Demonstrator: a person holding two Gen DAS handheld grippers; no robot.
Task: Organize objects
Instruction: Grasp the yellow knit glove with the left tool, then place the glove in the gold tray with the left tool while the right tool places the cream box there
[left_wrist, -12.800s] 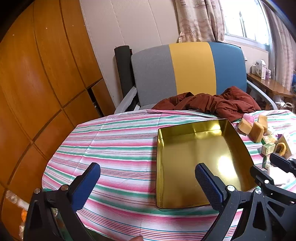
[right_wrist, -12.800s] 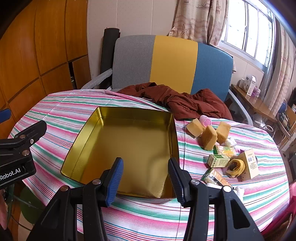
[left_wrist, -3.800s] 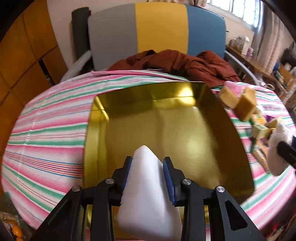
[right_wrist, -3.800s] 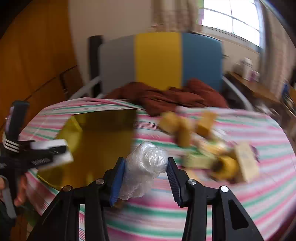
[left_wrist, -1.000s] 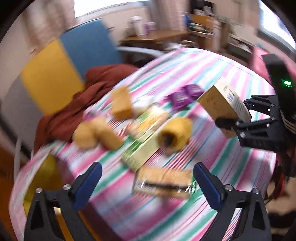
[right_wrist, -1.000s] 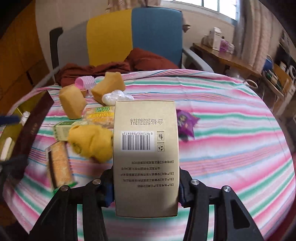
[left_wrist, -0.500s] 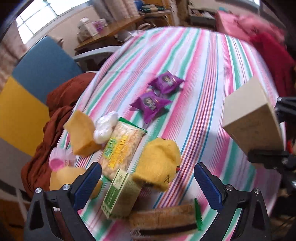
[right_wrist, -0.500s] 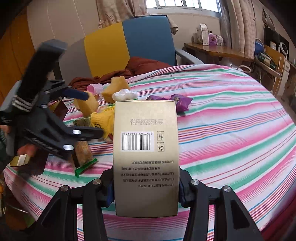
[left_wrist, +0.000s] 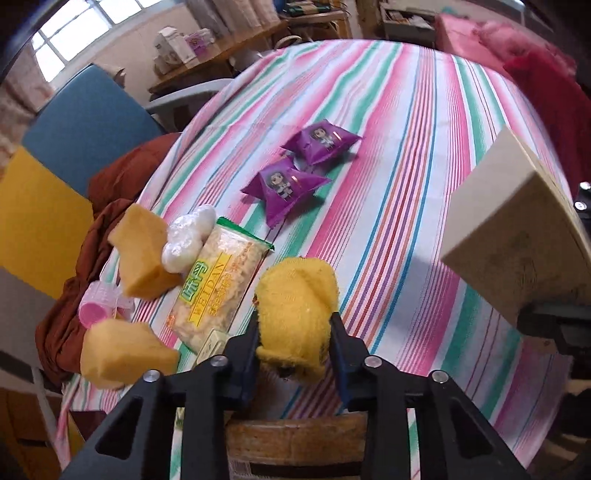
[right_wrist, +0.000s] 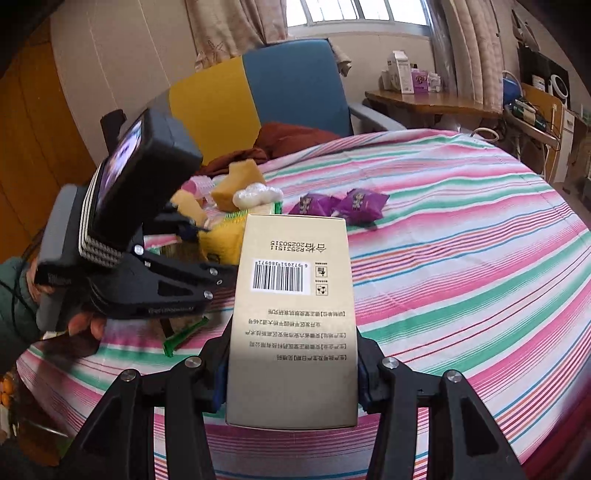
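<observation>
Cloth (left_wrist: 297, 314), yellow and bunched into a soft lump, sits pinched between the two pads of the left gripper (left_wrist: 294, 334), whose jaws have just closed in on it; both pads press into its sides, and its far end bulges out past the fingertips. Whether it still rests on the striped tablecloth (left_wrist: 417, 155) cannot be told. The left gripper points steeply down at the table, and in the right wrist view a hand (right_wrist: 83, 326) grips its handle. Just under the jaws lies a brown wafer pack (left_wrist: 295, 441), its near end cut off by the frame. To the left of the jaws are a small green box (left_wrist: 212, 341), mostly hidden by the finger, and a long snack bag (left_wrist: 218, 284) with a white plastic wad (left_wrist: 190, 240) at its far end. Further left lie two yellow sponge blocks (left_wrist: 142, 258) and a pink roller (left_wrist: 101, 308). Ahead, well beyond the cloth, two purple packets (left_wrist: 286, 182) lie side by side.

The right gripper (right_wrist: 291, 376) is clamped on a tan box (right_wrist: 291, 306), held off the table with the barcode face up; its pads are mostly hidden behind the box. That box (left_wrist: 517, 236) shows at the right of the left wrist view. No tray or other container is visible in either view.
</observation>
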